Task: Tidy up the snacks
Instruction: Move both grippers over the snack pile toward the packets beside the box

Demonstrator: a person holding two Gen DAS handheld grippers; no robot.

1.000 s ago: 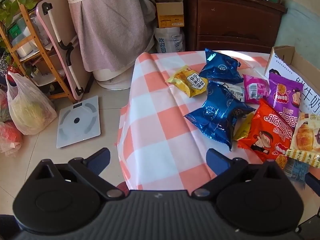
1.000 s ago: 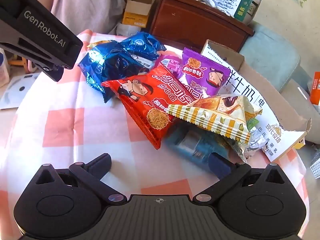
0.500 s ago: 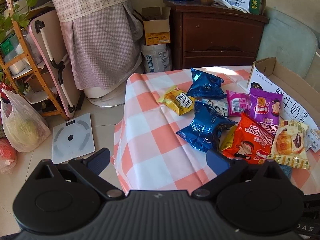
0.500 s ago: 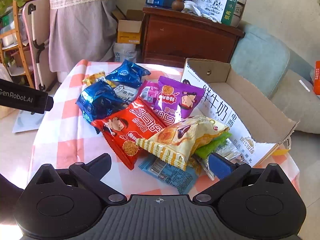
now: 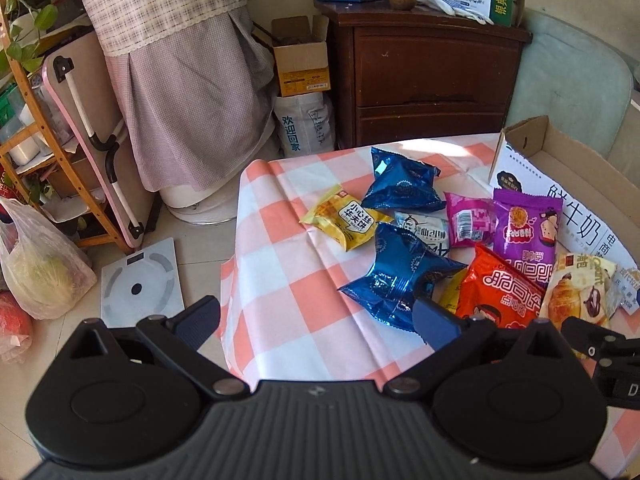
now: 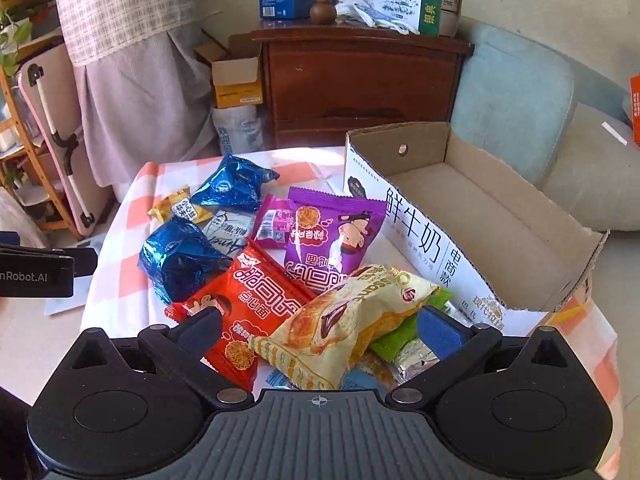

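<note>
Several snack packets lie in a heap on the checked tablecloth (image 5: 288,280): two blue foil bags (image 5: 396,276) (image 6: 234,186), a yellow packet (image 5: 346,222), a red noodle packet (image 6: 248,304), a purple packet (image 6: 330,236) and a croissant bag (image 6: 348,320). An open cardboard box (image 6: 480,216) stands empty to their right. My left gripper (image 5: 316,316) is open above the table's near left edge, near the blue bag. My right gripper (image 6: 320,328) is open, its fingers on either side of the croissant bag, above it.
A dark wooden cabinet (image 6: 360,88) with cartons on top stands behind the table. A pale blue sofa (image 6: 516,92) is at the right. A scale (image 5: 140,284), a plastic bag (image 5: 40,268), a folded pink table (image 5: 92,136) and a wooden shelf are on the floor left.
Both grippers have pulled back and risen, so the table and box look farther and more of the room shows. The right gripper now frames the croissant bag. Both stay open.
</note>
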